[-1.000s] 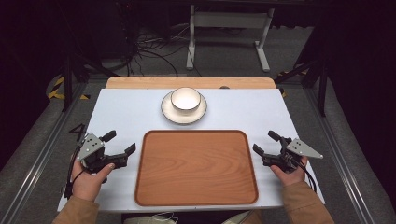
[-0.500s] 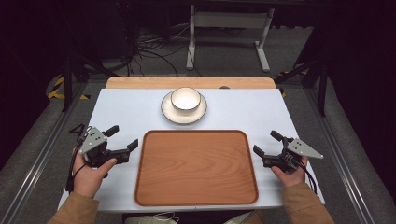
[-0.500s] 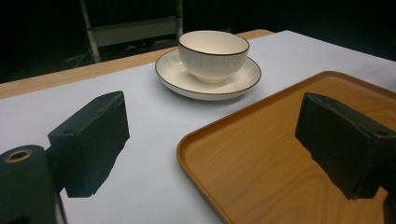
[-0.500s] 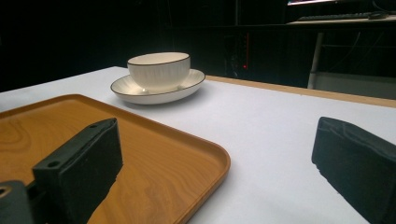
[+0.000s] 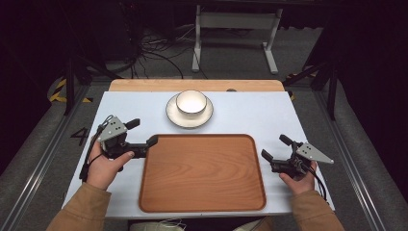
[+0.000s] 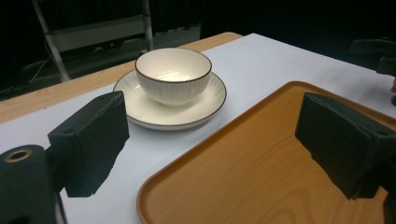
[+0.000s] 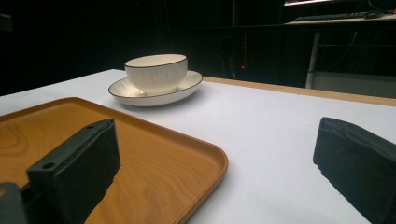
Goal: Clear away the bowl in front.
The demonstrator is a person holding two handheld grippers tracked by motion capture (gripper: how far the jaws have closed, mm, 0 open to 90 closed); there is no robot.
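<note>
High view | tray (image 5: 202,175) between left tongs (image 5: 144,134) and right tongs (image 5: 276,148) | both agape, empty

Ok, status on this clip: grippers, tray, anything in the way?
Left gripper open, jaws straddling wooden tray's left rim. Right gripper open, beside right rim. White bowl on saucer behind. Nothing in the way.

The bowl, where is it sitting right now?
In the high view the bowl sits on a saucer at the table's far middle, just beyond the wooden tray.
</note>
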